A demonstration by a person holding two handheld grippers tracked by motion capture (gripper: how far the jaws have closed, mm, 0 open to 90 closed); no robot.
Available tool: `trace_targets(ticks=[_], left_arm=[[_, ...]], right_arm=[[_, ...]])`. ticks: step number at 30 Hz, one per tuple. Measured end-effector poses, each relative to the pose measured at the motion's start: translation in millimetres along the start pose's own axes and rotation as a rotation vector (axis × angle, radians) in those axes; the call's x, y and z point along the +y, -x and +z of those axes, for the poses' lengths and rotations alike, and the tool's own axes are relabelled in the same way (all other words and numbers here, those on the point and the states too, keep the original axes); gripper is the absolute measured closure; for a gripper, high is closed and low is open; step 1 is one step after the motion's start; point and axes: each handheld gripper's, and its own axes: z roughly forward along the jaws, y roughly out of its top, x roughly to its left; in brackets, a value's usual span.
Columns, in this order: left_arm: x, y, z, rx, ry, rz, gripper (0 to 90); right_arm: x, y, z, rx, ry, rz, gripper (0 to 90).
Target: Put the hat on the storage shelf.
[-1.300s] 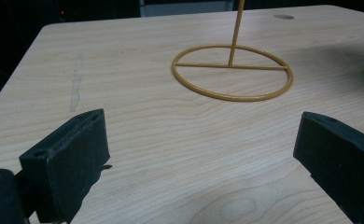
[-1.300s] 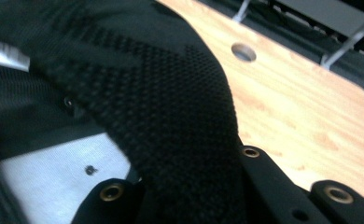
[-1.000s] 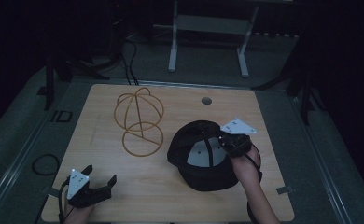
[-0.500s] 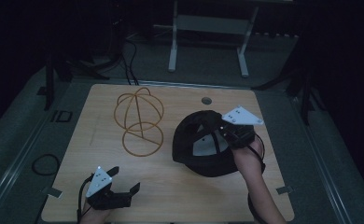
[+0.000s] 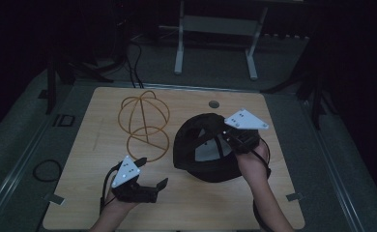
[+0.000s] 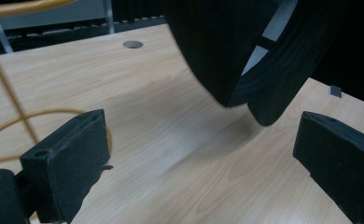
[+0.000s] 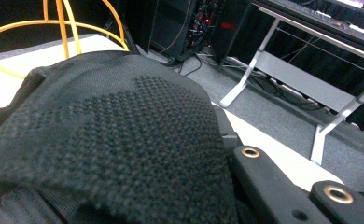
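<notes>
Near the front edge of the bench (image 5: 191,212), toward its left side, the left gripper (image 5: 150,186) sits low over bare wood with its jaws spread wide and nothing between them. In the left gripper view the two black pads (image 6: 68,163) stand far apart, and open wood runs ahead of them up to the black cap (image 6: 245,51), whose lower edge hangs clear of the surface just beyond and slightly to the right of the jaws. Beyond the left jaw, and a little to its left, stands the yellow wire hat stand (image 5: 144,123), its base ring lying flat on the bench close to that jaw. Between the stand and the cap there is a narrow strip of free wood; behind both, a small round hole (image 5: 214,104) sits near the far edge.

To the right, the right gripper (image 5: 235,140) is up against the rear rim of the black cap, with the person's right hand (image 5: 251,164) behind it. In the right gripper view the mesh crown covers the jaws' tips, so whether they are closed on the fabric cannot be told. Right of this hand a bare margin of bench runs to the right edge, and the front right corner is open too.
</notes>
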Motion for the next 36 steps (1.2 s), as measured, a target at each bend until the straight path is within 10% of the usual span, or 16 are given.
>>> trace_targets(ticks=[10, 20, 29, 36], left_arm=[[24.4, 11.3, 32.4, -0.048, 0.011, 0.010, 6.6], [34.7, 4.6, 47.6, 0.001, 0.048, -0.022, 22.5], [44.1, 5.9, 45.9, 0.076, 0.098, -0.047, 84.5], [49.9, 9.0, 44.4, 0.089, 0.084, -0.029, 88.0]], right_arm=[[-0.5, -4.1, -0.3, 0.014, 0.008, -0.003, 89.2], [1.4, -7.7, -6.6, 0.045, 0.025, -0.015, 89.2], [-1.8, -12.2, -11.8, 0.051, 0.040, -0.030, 89.1], [-10.0, -11.7, -12.8, 0.066, 0.040, -0.006, 89.1]])
